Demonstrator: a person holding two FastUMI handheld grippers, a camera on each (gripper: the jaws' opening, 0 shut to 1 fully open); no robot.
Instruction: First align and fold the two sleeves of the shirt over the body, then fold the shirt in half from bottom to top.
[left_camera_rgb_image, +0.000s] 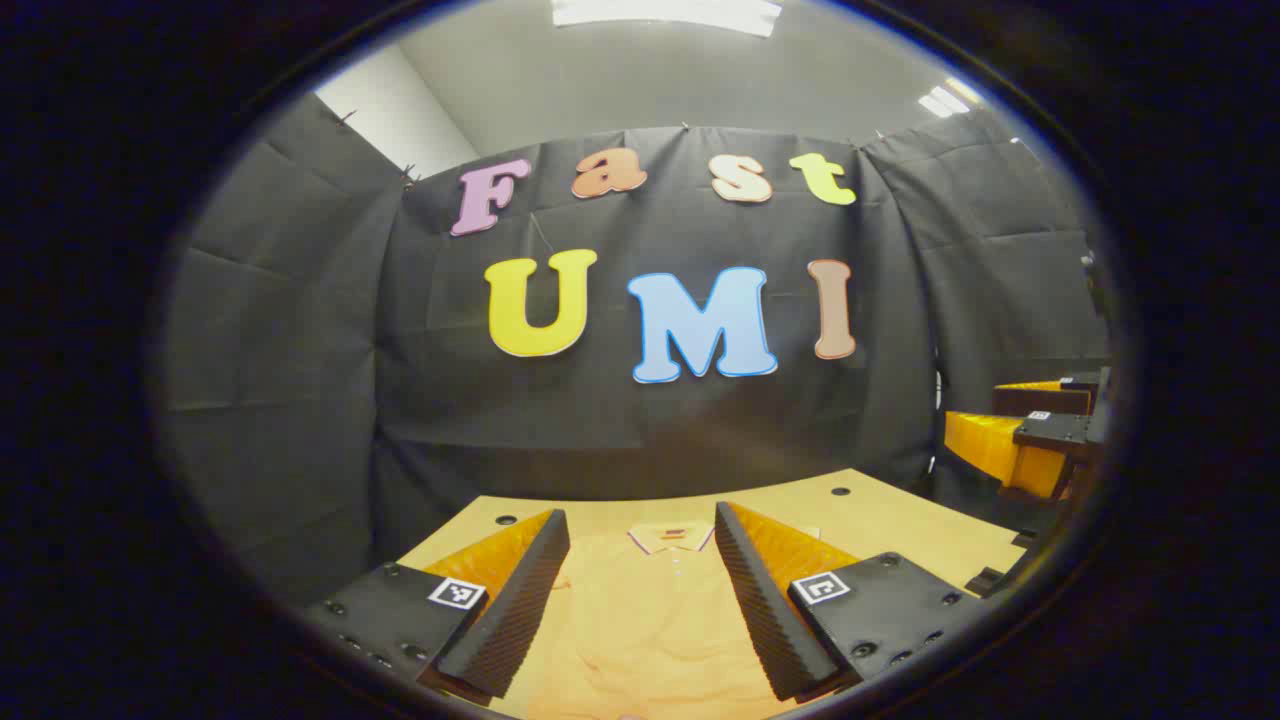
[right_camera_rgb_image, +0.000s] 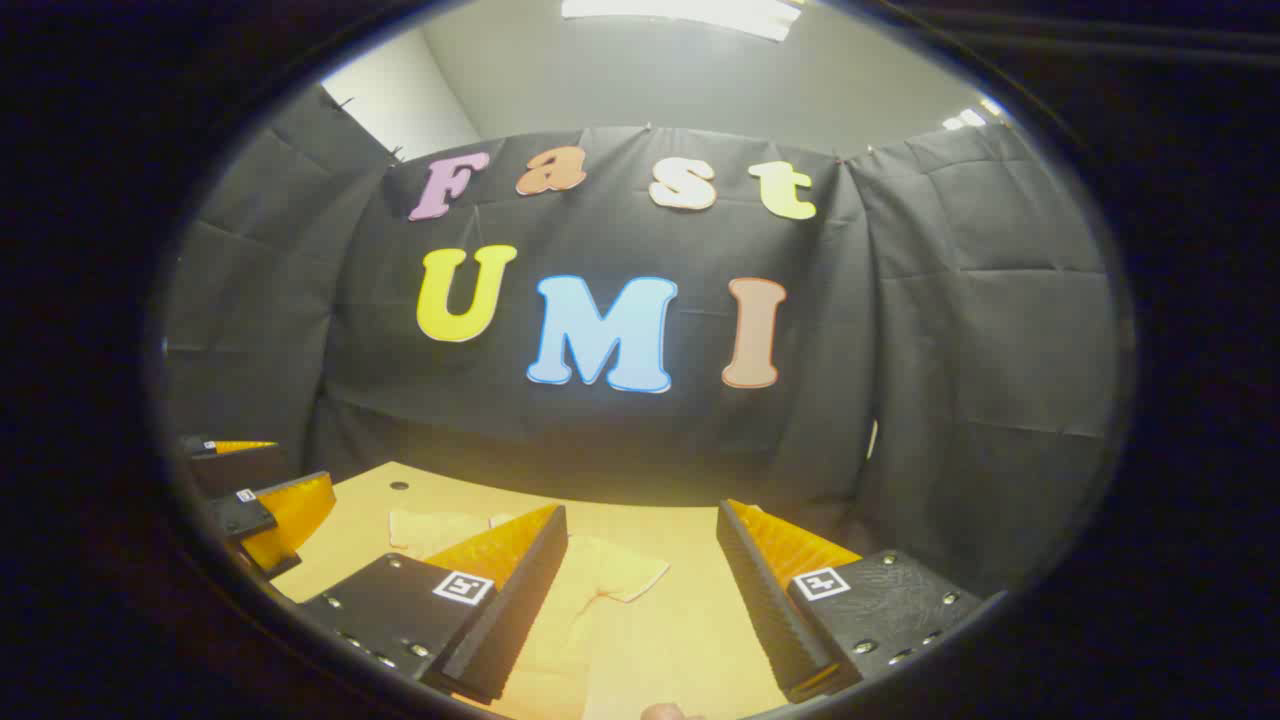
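Opening step, by the look of it: shirt (left_camera_rgb_image: 640, 620) spread flat on the bench (left_camera_rgb_image: 900, 520), collar (left_camera_rgb_image: 672, 537) toward the booth wall, sleeves not yet folded. Left hand-held gripper (left_camera_rgb_image: 640, 600) poised above the chest, fingers spread, gripping nothing. Right hand-held gripper (right_camera_rgb_image: 640, 610) likewise spread over the right sleeve (right_camera_rgb_image: 610, 575). Next, probably: descending to pinch each sleeve edge.

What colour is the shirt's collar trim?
The shirt is pale yellow-orange; its collar has a thin darker edge stripe, best seen in the left gripper view.
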